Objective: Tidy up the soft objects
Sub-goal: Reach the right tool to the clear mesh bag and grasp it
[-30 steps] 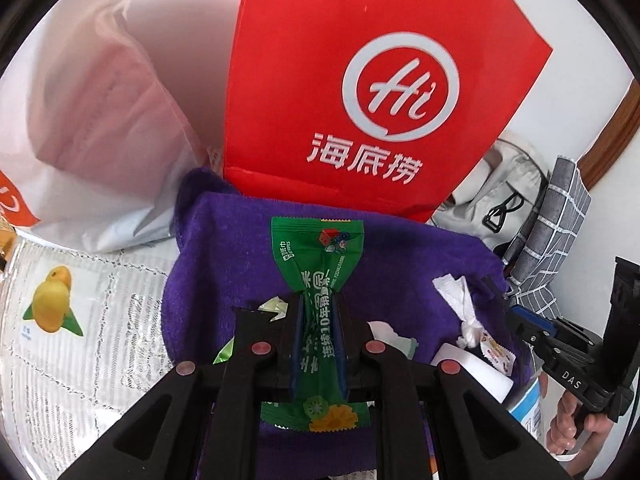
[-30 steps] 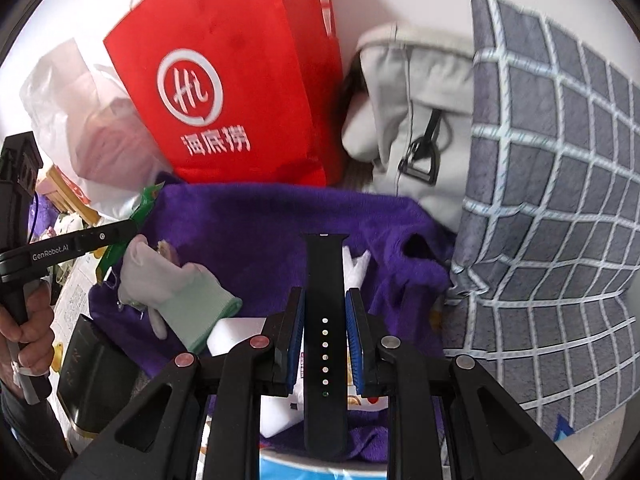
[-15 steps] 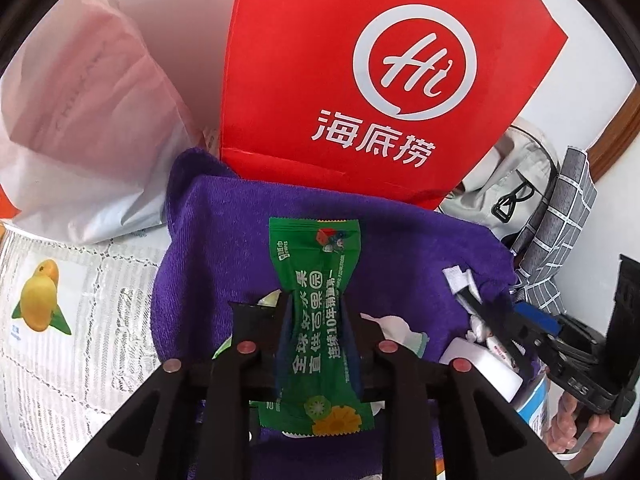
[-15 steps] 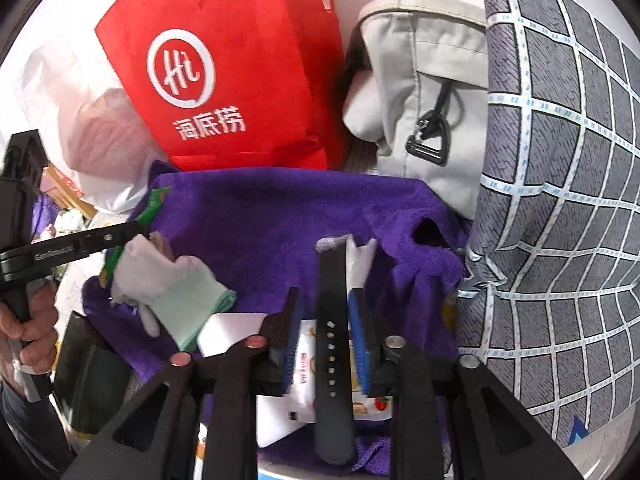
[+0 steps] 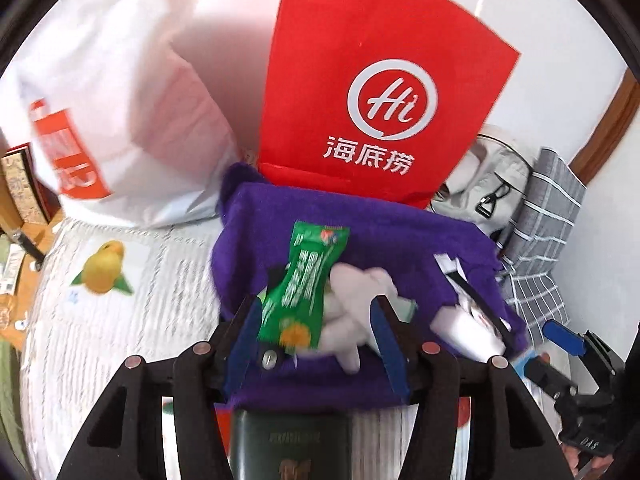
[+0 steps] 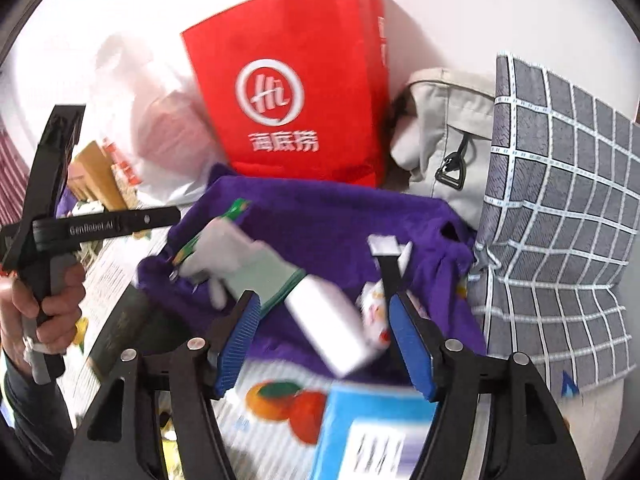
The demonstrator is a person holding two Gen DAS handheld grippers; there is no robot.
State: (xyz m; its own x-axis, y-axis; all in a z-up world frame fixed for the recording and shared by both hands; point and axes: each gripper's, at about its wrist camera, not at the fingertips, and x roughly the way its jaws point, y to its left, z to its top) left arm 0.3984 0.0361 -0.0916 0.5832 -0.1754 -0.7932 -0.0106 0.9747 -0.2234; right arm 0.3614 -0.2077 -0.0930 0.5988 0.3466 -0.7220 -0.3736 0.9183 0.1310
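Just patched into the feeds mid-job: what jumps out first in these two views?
The tall red paper bag with its white logo stands at the back. In front of it lies the purple towel, carrying a green snack packet, a white glove and a black strap. Both the left claw and right claw have just been opening, gripping nothing.

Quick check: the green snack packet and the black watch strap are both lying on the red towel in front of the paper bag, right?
Not quite: the towel is purple, not red, as the left wrist view shows. The green snack packet and black watch strap do lie on it, in front of the red paper bag.
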